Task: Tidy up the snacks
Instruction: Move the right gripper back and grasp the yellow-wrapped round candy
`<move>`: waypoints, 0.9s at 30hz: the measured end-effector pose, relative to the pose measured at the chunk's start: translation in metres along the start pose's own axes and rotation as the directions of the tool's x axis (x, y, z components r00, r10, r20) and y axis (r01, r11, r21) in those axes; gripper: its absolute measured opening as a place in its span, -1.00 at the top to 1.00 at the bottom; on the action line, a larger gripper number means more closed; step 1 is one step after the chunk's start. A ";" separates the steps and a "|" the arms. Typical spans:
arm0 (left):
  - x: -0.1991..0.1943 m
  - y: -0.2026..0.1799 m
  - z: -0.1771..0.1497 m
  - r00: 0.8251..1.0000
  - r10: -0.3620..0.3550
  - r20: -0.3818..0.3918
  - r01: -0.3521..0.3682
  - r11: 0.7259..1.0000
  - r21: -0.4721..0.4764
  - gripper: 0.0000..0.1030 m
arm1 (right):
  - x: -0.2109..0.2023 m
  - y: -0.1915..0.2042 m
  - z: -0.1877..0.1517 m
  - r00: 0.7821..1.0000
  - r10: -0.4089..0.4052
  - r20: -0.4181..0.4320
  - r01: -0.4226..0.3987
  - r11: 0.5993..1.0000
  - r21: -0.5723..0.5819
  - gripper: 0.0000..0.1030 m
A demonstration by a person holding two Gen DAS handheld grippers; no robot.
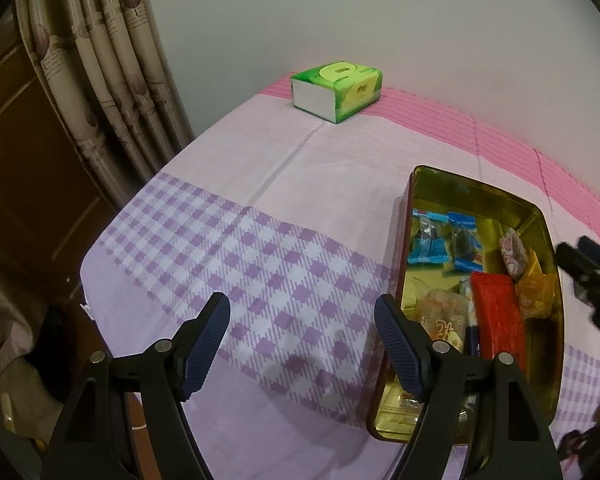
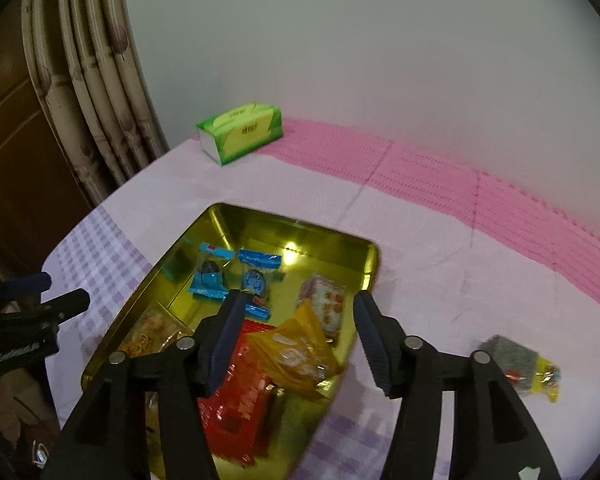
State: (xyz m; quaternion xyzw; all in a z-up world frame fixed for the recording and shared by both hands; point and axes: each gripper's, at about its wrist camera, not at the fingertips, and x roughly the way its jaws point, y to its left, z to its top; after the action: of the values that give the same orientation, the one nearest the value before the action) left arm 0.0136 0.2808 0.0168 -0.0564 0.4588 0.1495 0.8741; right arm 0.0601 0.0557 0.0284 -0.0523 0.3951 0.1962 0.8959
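Both claws released, right claw [image 2: 296, 332] over gold metal tin [image 2: 370, 276]; last grey-yellow crinkly snack packet [image 2: 518, 364] on table looks light, soft, slippery, so pinch mid-body

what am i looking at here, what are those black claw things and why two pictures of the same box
No robot here: a person holds a pair of black tongs in each hand, each with a camera looking along its fingers. One picture is from the left tongs, the other from the right tongs, so each shows the scene from its own side.

On the checked cloth sits an open gold tin holding wrapped snacks: two blue packets, a red pack and a yellow packet. One grey and yellow snack lies outside the tin. A green tissue pack sits by the wall.

Both tongs are open and hold nothing; the yellow packet lies below the right ones.
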 end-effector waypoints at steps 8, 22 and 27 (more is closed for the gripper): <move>-0.001 -0.003 -0.003 1.000 0.004 -0.004 -0.004 1.000 0.017 -0.46 | -0.034 -0.072 -0.014 0.994 -0.112 0.002 0.112 0.993 0.024 -0.12; 0.004 -0.001 -0.003 1.000 0.019 -0.005 -0.019 1.000 -0.002 -0.46 | -0.036 -0.206 -0.067 0.955 -0.279 -0.105 0.298 0.908 0.294 -0.12; 0.006 0.003 -0.003 1.000 0.027 -0.002 -0.027 0.999 -0.025 -0.46 | -0.015 -0.210 -0.079 0.954 -0.273 -0.126 0.299 0.897 0.324 -0.12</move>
State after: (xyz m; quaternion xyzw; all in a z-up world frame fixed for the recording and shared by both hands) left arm 0.0140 0.2842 0.0103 -0.0611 0.4584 0.1669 0.8708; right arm 0.0789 -0.1610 -0.0271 0.0378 0.4451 -0.0108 0.8946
